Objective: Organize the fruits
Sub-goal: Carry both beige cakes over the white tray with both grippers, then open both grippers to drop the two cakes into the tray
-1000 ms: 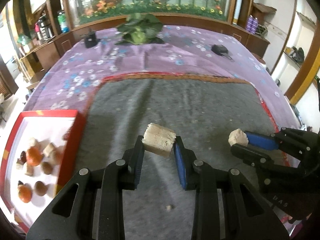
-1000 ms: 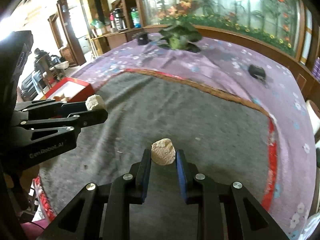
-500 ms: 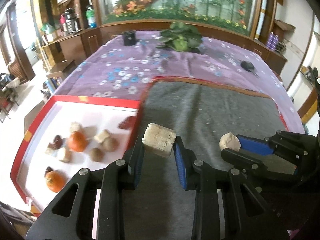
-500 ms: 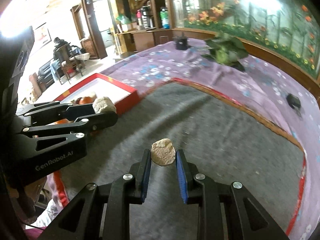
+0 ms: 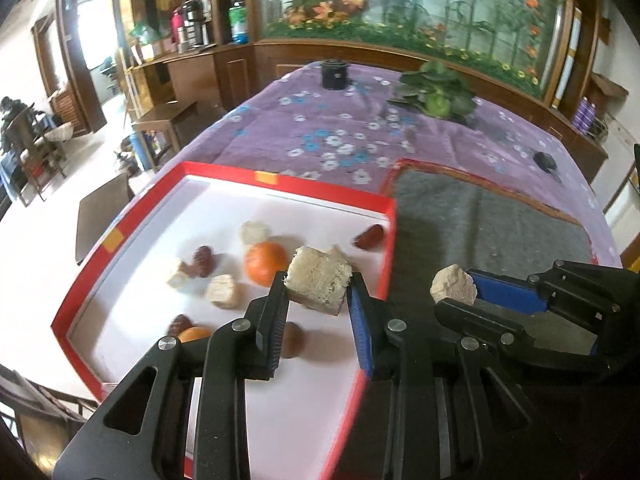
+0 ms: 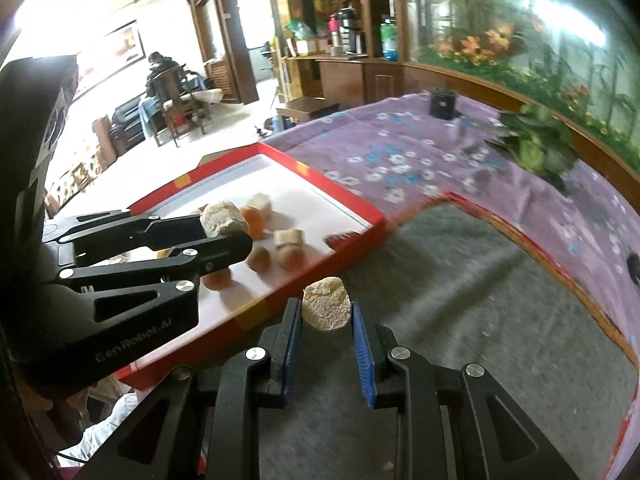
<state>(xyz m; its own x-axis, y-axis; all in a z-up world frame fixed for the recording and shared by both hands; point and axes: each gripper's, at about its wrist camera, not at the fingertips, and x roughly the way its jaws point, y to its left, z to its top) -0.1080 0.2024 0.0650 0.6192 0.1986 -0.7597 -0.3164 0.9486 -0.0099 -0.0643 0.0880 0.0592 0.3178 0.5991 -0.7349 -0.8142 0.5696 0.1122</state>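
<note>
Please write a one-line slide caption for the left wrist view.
Left gripper carries a pale fibrous chunk over the red-rimmed white tray of fruit; right gripper holds another.

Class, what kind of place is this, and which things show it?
Probably a home living or dining room: a big aquarium, wooden cabinets, and a table with a flowered purple cloth.

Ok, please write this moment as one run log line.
left claw: shut on pale fibrous chunk, above red-rimmed white tray | right claw: shut on small beige lump, above grey mat

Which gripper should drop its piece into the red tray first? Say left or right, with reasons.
Left. The left gripper holds its pale chunk over the red tray; the right gripper hangs above the grey mat.
</note>
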